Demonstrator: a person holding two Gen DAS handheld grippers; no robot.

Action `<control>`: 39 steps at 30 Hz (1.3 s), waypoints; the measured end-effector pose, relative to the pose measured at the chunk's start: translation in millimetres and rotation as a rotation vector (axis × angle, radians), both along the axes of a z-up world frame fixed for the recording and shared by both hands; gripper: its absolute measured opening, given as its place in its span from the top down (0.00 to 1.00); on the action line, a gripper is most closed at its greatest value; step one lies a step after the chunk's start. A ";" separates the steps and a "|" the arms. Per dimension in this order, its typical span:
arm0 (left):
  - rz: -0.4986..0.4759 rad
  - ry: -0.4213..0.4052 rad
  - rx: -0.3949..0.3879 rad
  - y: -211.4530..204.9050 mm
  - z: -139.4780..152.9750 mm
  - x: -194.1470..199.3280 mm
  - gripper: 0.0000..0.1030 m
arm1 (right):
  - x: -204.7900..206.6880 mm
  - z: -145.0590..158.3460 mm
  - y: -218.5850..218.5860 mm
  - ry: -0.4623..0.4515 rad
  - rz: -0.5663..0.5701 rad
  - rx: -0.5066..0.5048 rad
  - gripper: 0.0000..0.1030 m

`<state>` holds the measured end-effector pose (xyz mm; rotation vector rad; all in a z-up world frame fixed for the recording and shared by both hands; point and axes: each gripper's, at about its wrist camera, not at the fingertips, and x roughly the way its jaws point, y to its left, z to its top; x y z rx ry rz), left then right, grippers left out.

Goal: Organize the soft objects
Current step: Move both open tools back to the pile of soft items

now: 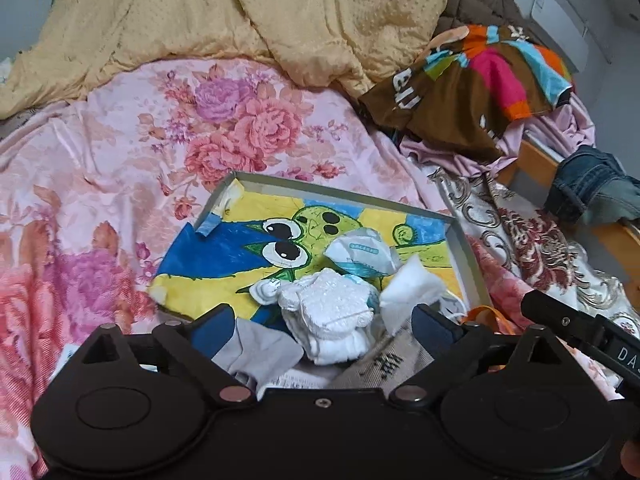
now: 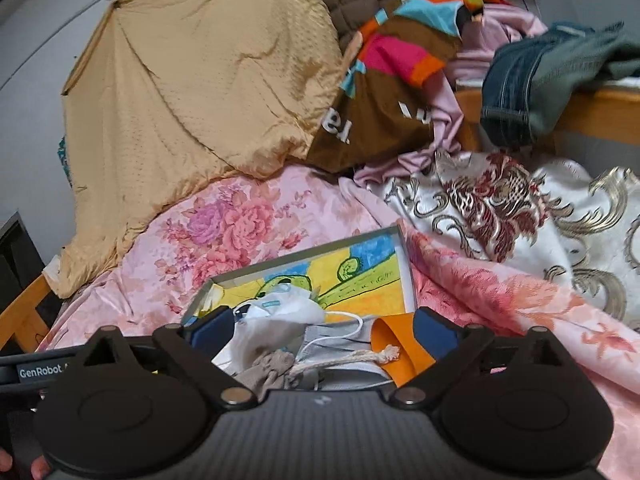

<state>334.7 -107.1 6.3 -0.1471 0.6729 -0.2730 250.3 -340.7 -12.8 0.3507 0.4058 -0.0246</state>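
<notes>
I work over a bed spread with a glossy pink rose-print sheet (image 1: 120, 168), a dimpled tan quilt (image 1: 240, 12) heaped behind. My left gripper (image 1: 324, 326) gapes wide above a nubbly white folded cloth (image 1: 332, 316) and 1 crumpled white face mask (image 1: 360, 254), both in a shallow grey-rimmed cartoon-lined tray (image 1: 466, 248). My right gripper (image 2: 324, 330) spreads open over a grey drawstring pouch (image 2: 272, 368). Sheet left of the tray lies flat.
</notes>
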 end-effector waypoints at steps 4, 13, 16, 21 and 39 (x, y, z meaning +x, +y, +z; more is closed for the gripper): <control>-0.009 -0.032 0.005 6.1 9.8 -27.2 0.03 | -23.3 8.2 9.3 -0.019 0.005 -0.031 0.01; -0.010 -0.097 0.023 28.2 23.7 -86.5 0.01 | -73.4 15.1 31.7 -0.050 0.039 -0.056 0.00; -0.005 -0.106 0.026 36.3 22.1 -105.0 0.01 | -87.6 11.7 39.9 -0.040 0.042 -0.077 0.00; 0.006 -0.091 0.002 47.4 10.0 -131.6 0.01 | -106.5 5.7 58.7 -0.020 0.034 -0.151 0.00; -0.116 -0.093 0.080 58.8 -31.8 -183.7 0.01 | -142.1 -22.2 33.1 0.102 -0.037 -0.058 0.00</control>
